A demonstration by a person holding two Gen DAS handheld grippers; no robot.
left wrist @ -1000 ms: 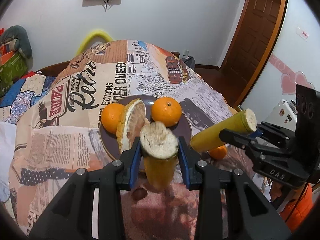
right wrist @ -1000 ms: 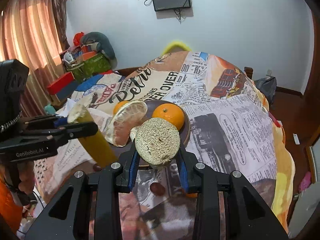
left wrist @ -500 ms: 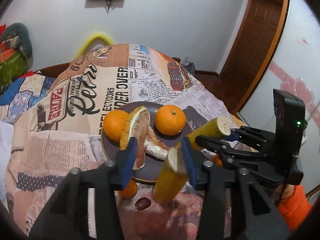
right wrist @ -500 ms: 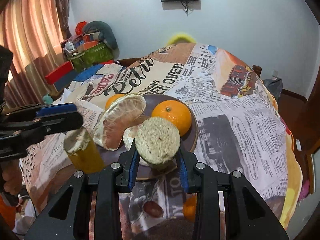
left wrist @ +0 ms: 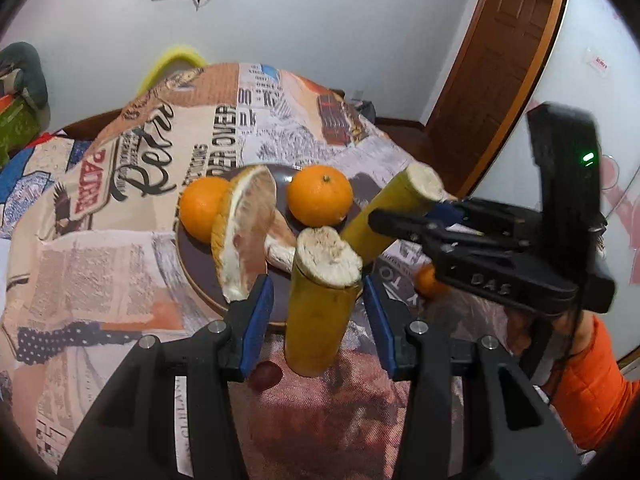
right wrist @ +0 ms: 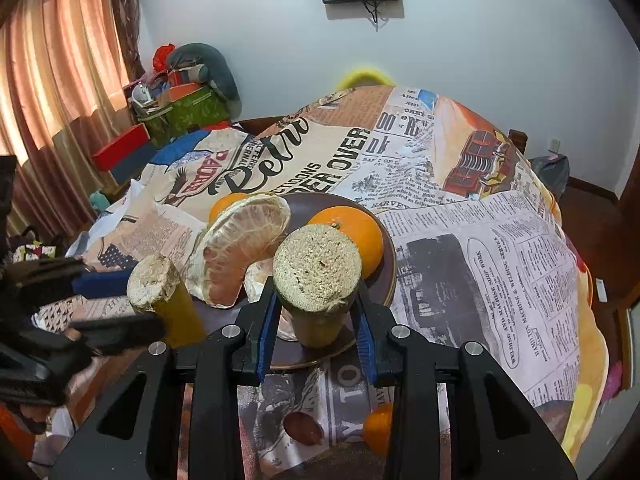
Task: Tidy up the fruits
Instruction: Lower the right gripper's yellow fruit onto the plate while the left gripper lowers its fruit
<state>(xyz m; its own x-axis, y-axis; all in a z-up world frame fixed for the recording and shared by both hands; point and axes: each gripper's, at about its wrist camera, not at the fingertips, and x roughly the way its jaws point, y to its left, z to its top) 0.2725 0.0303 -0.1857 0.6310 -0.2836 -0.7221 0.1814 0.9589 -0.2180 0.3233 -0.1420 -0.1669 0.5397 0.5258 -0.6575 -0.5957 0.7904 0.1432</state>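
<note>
2 sugarcane pieces: right gripper (right wrist: 316, 320) clenches 1, left gripper (left wrist: 318, 304) (released) flanks another

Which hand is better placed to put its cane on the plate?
Right. The right gripper clamps the right cane over the plate. The left gripper is open, the left cane standing on the cloth beside it.

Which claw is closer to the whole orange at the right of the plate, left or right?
Right. The right claw, gripping a sugarcane piece, sits just in front of the orange over the plate. The left claw is farther back, at the plate's near edge.
</note>
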